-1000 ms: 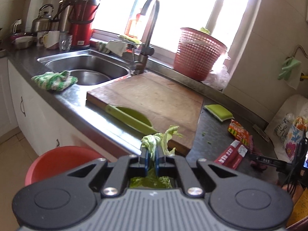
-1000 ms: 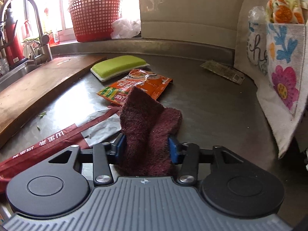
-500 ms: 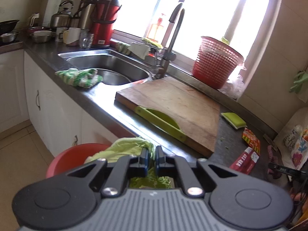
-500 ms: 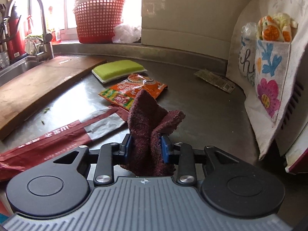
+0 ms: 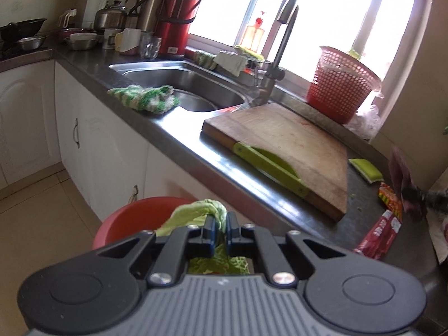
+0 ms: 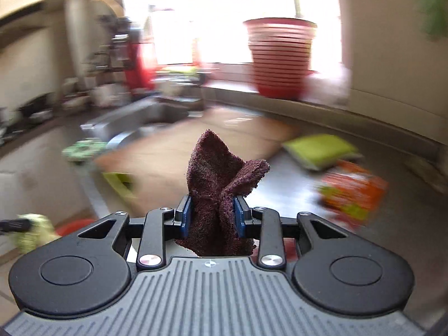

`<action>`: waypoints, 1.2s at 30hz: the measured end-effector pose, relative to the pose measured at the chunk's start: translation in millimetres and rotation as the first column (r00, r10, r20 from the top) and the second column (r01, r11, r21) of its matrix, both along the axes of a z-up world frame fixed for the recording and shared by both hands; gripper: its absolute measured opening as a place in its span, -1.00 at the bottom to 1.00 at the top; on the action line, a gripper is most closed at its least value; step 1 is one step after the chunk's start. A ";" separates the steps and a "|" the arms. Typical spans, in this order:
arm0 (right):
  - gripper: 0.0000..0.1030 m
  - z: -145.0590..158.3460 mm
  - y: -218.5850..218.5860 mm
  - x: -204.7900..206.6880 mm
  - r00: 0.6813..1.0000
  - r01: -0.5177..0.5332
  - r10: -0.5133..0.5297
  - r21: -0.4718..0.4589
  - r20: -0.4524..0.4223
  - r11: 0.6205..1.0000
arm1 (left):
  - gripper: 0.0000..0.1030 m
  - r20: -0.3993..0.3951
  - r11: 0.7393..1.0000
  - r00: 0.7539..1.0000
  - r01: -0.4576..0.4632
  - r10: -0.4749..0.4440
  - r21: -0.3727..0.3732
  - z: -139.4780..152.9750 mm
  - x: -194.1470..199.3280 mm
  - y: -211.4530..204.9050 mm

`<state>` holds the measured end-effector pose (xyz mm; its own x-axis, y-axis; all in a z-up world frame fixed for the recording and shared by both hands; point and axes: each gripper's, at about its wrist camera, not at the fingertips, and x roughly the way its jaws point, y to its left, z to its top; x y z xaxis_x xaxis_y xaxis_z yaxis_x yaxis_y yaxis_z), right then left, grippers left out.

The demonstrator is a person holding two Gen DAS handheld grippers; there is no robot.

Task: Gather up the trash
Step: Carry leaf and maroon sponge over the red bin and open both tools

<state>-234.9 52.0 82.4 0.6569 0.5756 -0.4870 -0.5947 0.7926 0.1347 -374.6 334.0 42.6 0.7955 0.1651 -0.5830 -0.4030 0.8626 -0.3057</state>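
Both claws are loaded, so the collecting is part done but nothing visible has been dropped yet. The left claw (image 5: pixel 220 231) is pinched nearly together on a limp cabbage leaf (image 5: pixel 196 210), which hangs out past the edge of the surface (image 5: pixel 179 137), above the red bin (image 5: pixel 134 218) on the floor by the cabinets; release into it looks like the step in hand. The right claw (image 6: pixel 212 217) is clamped on a folded maroon scouring pad (image 6: pixel 218 173), the pad bunched between the blue pads and lifted clear of the surface; its jaws came closer together within the last second, with the pad between them throughout. This view is smeared by motion, so finer detail is lost. Left to gather, as far as can be seen: the orange snack wrapper (image 6: pixel 352 193), the long red wrapper (image 5: pixel 380 235) and small green scraps near the wooden cutting board (image 5: pixel 288 145). The green sponge (image 5: pixel 365 166) probably stays.
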 end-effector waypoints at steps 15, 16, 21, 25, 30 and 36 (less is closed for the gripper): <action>-0.23 -40.9 152.3 -11.9 0.856 -0.443 0.440 0.052 -0.272 0.895 | -0.92 -0.096 0.996 0.992 -0.087 0.083 -0.034 -45.2 8.8 36.5; -0.22 -45.8 158.7 -13.6 0.851 -0.451 0.444 0.041 -0.280 0.891 | -0.92 -0.103 0.995 0.991 -0.093 0.089 -0.036 -49.0 9.3 39.2; -0.04 -58.8 181.5 -9.8 0.826 -0.497 0.470 -0.009 -0.311 0.868 | -0.92 -0.131 0.993 0.986 -0.112 0.104 -0.049 -64.7 14.4 52.1; 0.31 -68.1 198.1 -14.7 0.804 -0.538 0.496 -0.045 -0.327 0.842 | -0.91 -0.148 0.993 0.984 -0.109 0.101 -0.047 -72.6 19.5 56.0; 0.52 -75.1 214.2 -14.7 0.790 -0.560 0.508 -0.066 -0.343 0.826 | -0.57 -0.188 0.991 0.975 -0.128 0.117 -0.045 -80.0 24.0 62.7; 0.66 -60.7 204.7 -15.1 0.810 -0.546 0.507 -0.065 -0.296 0.835 | 0.05 -0.202 0.989 0.970 -0.144 0.133 -0.041 -76.5 26.3 70.0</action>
